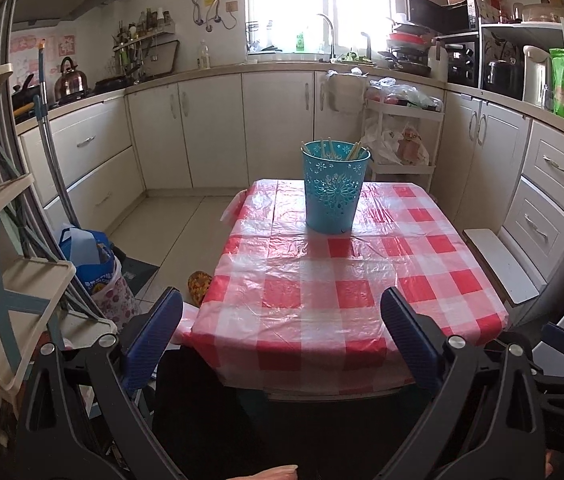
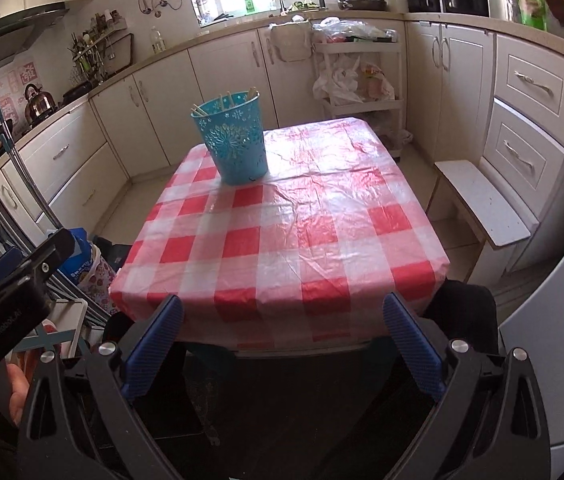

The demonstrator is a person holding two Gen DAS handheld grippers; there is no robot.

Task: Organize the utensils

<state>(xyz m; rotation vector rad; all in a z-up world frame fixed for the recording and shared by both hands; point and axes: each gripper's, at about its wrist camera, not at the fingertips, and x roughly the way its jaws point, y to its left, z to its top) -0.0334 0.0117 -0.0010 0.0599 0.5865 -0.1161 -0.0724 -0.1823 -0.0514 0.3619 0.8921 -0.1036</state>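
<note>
From the left wrist, your left claw (image 1: 282,340) hangs off the near edge of the worktop (image 1: 401,292), spread wide and holding nothing, touching nothing. The blue holder (image 1: 335,190) stands upright at the far middle of the checked cloth, with pale chopsticks (image 1: 327,148) leaning inside it. No loose utensil shows on the cloth, so judge the work nearly done or not yet supplied. If you reach for the holder, come in level and slow; it looks light and may tip.

From the right wrist, your right claw (image 2: 282,344) is likewise wide apart and empty, back from the near edge. The blue holder (image 2: 232,140) sits at the far left here, well apart from it. A small dark speck lies by its base; I cannot tell what it is. The left claw's body shows at the near left.
</note>
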